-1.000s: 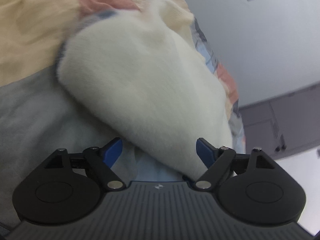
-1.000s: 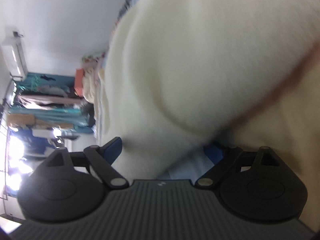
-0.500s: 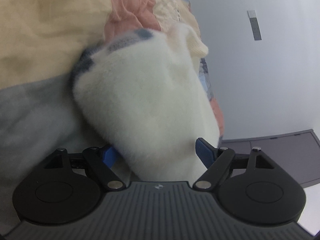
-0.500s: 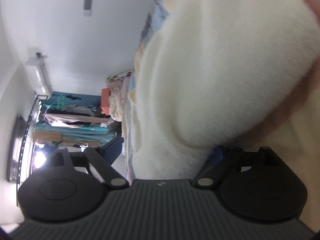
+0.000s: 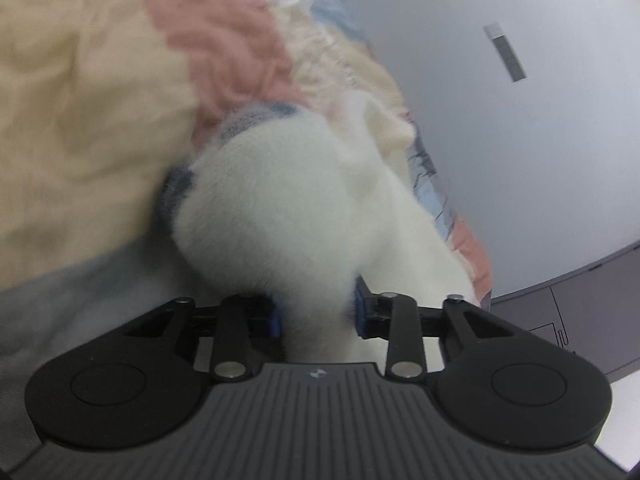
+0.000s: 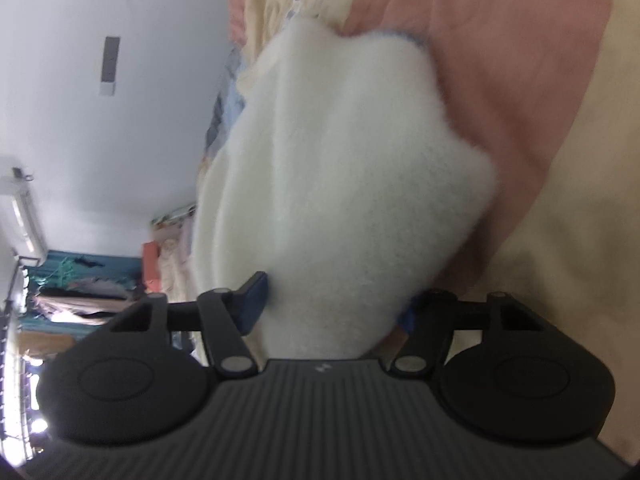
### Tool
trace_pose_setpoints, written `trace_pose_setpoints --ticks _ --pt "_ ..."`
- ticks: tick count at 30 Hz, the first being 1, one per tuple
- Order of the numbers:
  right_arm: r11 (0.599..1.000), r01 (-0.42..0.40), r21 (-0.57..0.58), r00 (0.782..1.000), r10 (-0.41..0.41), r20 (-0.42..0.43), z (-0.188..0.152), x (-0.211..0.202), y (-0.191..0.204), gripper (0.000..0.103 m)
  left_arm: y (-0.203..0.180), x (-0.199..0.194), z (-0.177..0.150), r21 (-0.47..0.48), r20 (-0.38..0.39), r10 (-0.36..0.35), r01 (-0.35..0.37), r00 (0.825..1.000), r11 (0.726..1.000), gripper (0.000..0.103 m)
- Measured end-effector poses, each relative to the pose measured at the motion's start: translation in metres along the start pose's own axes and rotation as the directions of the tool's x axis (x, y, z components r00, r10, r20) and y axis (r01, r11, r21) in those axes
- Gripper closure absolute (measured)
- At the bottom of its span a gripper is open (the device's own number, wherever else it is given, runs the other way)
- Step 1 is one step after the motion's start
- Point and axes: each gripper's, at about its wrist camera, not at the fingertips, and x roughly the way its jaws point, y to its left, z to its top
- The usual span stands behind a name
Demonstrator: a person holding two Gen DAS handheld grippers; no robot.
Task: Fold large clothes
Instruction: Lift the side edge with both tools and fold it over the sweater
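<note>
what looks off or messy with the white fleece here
Nothing looks damaged or spilled. The white fleece is bunched, not flat, on the patchwork quilt, with both claws closing on its folds.

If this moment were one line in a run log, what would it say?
stage: gripping to fold | left gripper: closing on white fluffy garment | right gripper: closing on same garment | underneath: patchwork quilt
</note>
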Motion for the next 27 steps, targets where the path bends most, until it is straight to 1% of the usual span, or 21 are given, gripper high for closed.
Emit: trace_pose_setpoints --ticks 2,3,5,7,10,14,15,17,19,23,27 --pt "1.000 -0.011 -0.027 1.000 0.012 0.020 -0.002 -0.010 0.005 0.061 -0.005 -0.010 -0.001 0.030 0.032 -0.019 0.018 0.999 0.999 0.072" --pt "0.999 -0.020 -0.035 0.999 0.021 0.035 -0.001 -0.014 0.009 0.064 -0.008 -0.015 -0.002 0.048 0.047 -0.032 0.030 0.998 0.998 0.072" --pt "0.996 -0.080 -0.037 0.995 0.082 0.052 0.003 -0.025 0.015 0.069 -0.015 -0.027 -0.004 0.072 0.076 -0.066 0.060 0.995 0.996 0.074" --pt "0.990 -0.118 -0.081 0.991 0.123 0.057 0.002 -0.036 0.024 0.070 -0.022 -0.042 -0.005 0.115 0.105 -0.089 0.076 0.990 0.990 0.075" --pt "0.980 -0.132 -0.148 0.988 0.141 0.057 0.001 -0.053 0.032 0.070 -0.032 -0.063 -0.007 0.150 0.119 -0.104 0.086 0.987 0.985 0.075" --pt "0.961 -0.135 -0.240 0.989 0.146 0.027 -0.008 -0.077 0.052 0.070 -0.035 -0.099 -0.010 0.142 0.120 -0.116 0.099 0.986 0.985 0.075" --pt "0.955 -0.138 -0.264 0.989 0.148 0.020 -0.011 -0.084 0.057 0.070 -0.035 -0.109 -0.016 0.145 0.124 -0.114 0.095 0.986 0.985 0.075" --pt "0.945 -0.127 -0.300 0.991 0.136 0.010 -0.020 -0.097 0.061 0.070 -0.039 -0.124 -0.021 0.188 0.122 -0.094 0.070 0.988 0.980 0.075" --pt "0.938 -0.110 -0.329 0.993 0.115 -0.003 -0.025 -0.107 0.064 0.070 -0.041 -0.137 -0.024 0.190 0.114 -0.088 0.065 0.990 0.980 0.074" --pt "0.931 -0.127 -0.343 0.992 0.127 -0.021 -0.027 -0.126 0.065 0.070 -0.043 -0.167 -0.032 0.182 0.108 -0.101 0.081 0.989 0.980 0.074" --pt "0.934 -0.140 -0.328 0.989 0.147 -0.003 -0.031 -0.145 0.055 0.070 -0.039 -0.189 -0.052 0.207 0.089 -0.131 0.110 0.987 0.972 0.071"
